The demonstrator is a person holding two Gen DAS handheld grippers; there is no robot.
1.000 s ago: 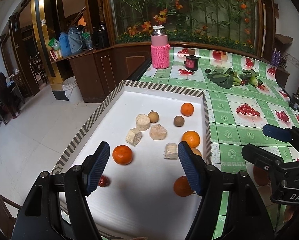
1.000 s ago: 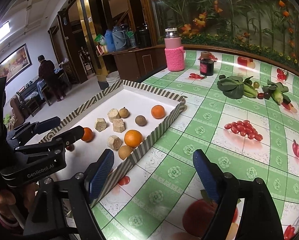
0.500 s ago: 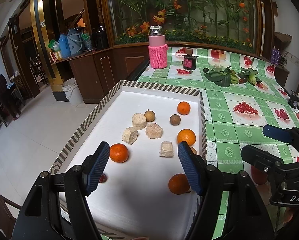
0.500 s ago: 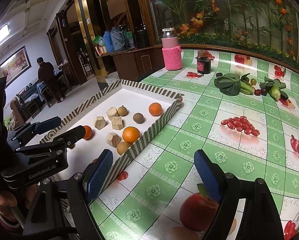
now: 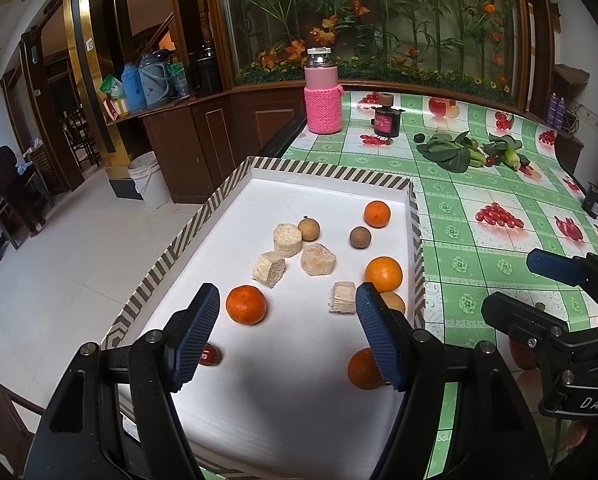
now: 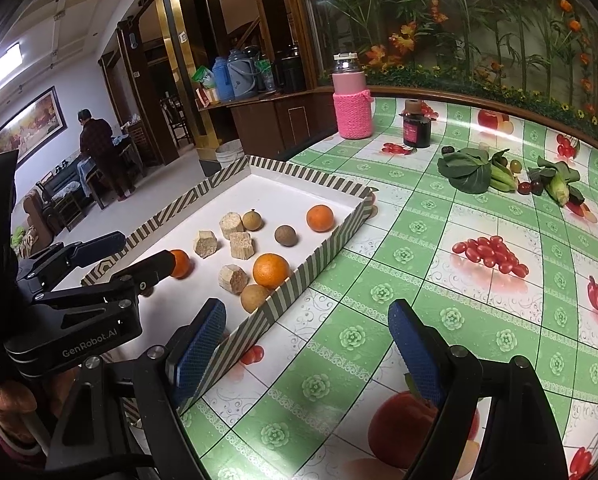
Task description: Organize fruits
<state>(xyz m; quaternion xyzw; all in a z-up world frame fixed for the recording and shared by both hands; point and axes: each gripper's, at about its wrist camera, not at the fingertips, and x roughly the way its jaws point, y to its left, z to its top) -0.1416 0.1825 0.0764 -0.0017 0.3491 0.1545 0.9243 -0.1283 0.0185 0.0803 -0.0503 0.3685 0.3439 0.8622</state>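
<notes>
Item: striped-rim tray (image 5: 227,184), white inside, lying on the worktop (image 6: 439,280) at its edge and serving as the collecting place for the fruit. Contents, placed relative to the tray: an orange (image 5: 246,304) near the tray's left rim at the front; a second orange (image 5: 383,274) against the right wall; a third orange (image 5: 377,213) toward the far right corner; a fourth orange (image 5: 362,369) at the near right, partly hidden behind a jaw pad; two brown round fruits (image 5: 309,228) and (image 5: 359,237) around the tray's middle; a larger tan fruit (image 6: 255,298) tucked against the right wall; four pale cut chunks (image 5: 317,259) clustered at the centre; a small red fruit (image 5: 210,356) near the front left. The pieces lie loose and unsorted, so the arranging is judged barely begun. Left gripper (image 5: 287,332): hovers above the tray's near end, jaws apart and holding nothing, the front orange just ahead of the gap, seemingly lined up for a first pick. Right gripper (image 6: 307,344): sits outside the tray's right wall over the cloth, jaws apart and empty, apparently waiting clear of the tray. Also listed, well beyond the tray's far end: leafy greens (image 6: 469,170), a pink-sleeved flask (image 5: 322,96), a dark jar (image 5: 387,120).
</notes>
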